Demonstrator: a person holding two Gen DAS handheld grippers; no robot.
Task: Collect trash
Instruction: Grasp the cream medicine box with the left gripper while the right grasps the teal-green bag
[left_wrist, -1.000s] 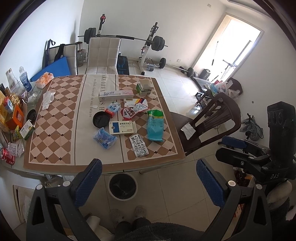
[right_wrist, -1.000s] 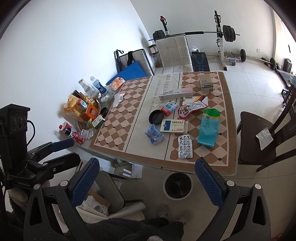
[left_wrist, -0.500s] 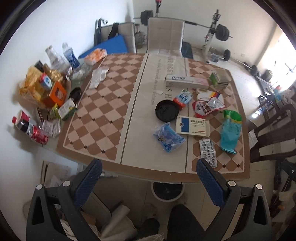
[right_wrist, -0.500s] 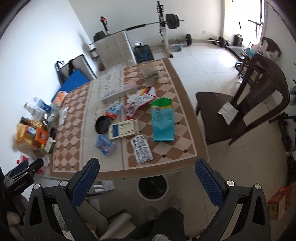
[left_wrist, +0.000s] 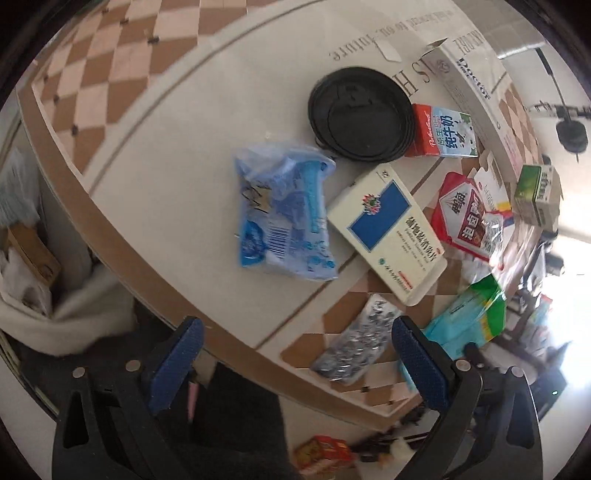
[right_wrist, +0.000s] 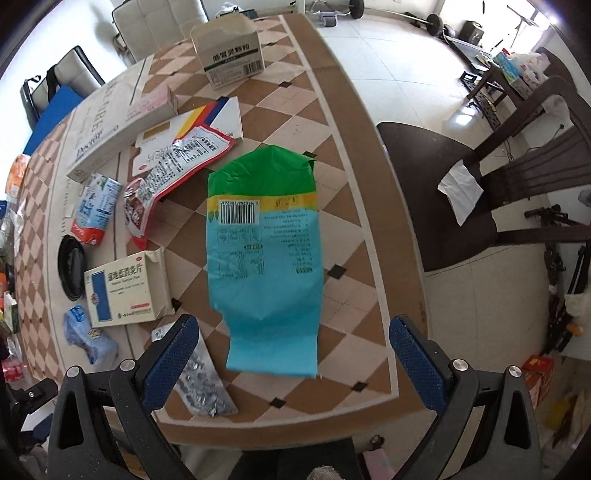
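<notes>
Trash lies scattered on the checkered table (right_wrist: 369, 229). A crumpled blue plastic wrapper (left_wrist: 284, 214) lies straight ahead of my open left gripper (left_wrist: 295, 354), which hovers over the table's near edge. Beside the wrapper are a white and blue medicine box (left_wrist: 388, 236), a black lid (left_wrist: 360, 114), a small milk carton (left_wrist: 445, 136), a red snack pouch (left_wrist: 467, 218) and a silver blister pack (left_wrist: 354, 343). My right gripper (right_wrist: 291, 354) is open just short of a flat teal and green bag (right_wrist: 264, 254), whose near end lies between the fingers.
An open cardboard box (right_wrist: 231, 55), a long white toothpaste box (right_wrist: 107, 125) and a flat white carton (right_wrist: 192, 129) sit farther back. A dark wooden chair (right_wrist: 480, 192) with a tissue stands right of the table. Gym weights lie on the floor beyond.
Both grippers have dropped from high above the room to close over the table. The left now faces the blue wrapper, the right the teal bag. Both stayed open.
</notes>
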